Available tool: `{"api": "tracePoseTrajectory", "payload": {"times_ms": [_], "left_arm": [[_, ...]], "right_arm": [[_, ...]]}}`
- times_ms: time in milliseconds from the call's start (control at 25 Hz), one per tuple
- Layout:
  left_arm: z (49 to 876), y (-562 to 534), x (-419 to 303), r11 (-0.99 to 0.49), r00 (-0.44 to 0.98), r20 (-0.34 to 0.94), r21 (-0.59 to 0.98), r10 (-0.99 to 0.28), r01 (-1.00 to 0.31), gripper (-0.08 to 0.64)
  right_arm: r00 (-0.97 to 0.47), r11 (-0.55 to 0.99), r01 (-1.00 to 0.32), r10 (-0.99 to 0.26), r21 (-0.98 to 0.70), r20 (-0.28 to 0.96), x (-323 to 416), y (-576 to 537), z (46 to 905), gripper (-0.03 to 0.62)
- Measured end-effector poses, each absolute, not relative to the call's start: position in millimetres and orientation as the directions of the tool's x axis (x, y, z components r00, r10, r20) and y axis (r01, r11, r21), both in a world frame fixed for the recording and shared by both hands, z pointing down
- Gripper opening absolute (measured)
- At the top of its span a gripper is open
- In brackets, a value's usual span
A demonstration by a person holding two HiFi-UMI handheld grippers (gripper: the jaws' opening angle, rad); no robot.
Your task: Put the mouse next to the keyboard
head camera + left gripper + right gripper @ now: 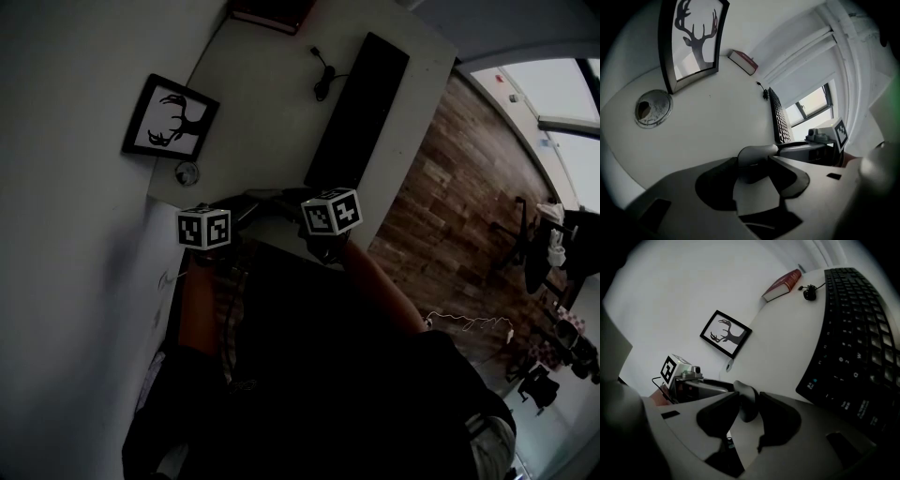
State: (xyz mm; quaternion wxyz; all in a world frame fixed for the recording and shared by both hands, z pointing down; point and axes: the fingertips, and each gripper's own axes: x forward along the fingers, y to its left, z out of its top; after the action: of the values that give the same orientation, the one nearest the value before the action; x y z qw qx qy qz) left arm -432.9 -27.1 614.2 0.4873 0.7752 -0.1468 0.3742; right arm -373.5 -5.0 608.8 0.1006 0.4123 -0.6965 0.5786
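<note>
Tabletop: the white tabletop (272, 103) is running from the near edge, where both tools are working, away to the far wall.
Keyboard: the black keyboard (356, 108) is lying lengthwise along the right side, its near end sitting just right of the tools.
Picture: the framed deer picture (171, 120) is leaning on the wall at the left.
Right tool: the right tool (749, 404) is reaching in from the right and angling downward, and it's clenching the mouse (746, 401), pads pressing on both sides.
Left tool: the left tool (754, 164) is reaching in from the left with jaws standing wide and released, the mouse sitting between their tips.
Book: the red book (267, 16) is lying flat at the far end.
Mouse: it's sitting at the near edge, just left of the keyboard's near end. I cannot tell whether it's resting or lifted.
Grommet: the round metal grommet (653, 108) is sitting in the tabletop just beside the picture.
Cable: a small black cable (323, 75) is lying far off, between book and keyboard.
</note>
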Motion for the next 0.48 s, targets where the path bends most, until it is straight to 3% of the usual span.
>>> {"api": "tracePoseTrajectory", "payload": {"times_ms": [480], "left_arm": [[594.1,-16.0,-423.5,-0.516,0.786,0.602,0.723,0.141,-0.46,0.202]], "right_arm": [[-0.575,0.134,-0.768,-0.577,-0.627,0.58,-362.7,6.7,572.4,0.115]]}}
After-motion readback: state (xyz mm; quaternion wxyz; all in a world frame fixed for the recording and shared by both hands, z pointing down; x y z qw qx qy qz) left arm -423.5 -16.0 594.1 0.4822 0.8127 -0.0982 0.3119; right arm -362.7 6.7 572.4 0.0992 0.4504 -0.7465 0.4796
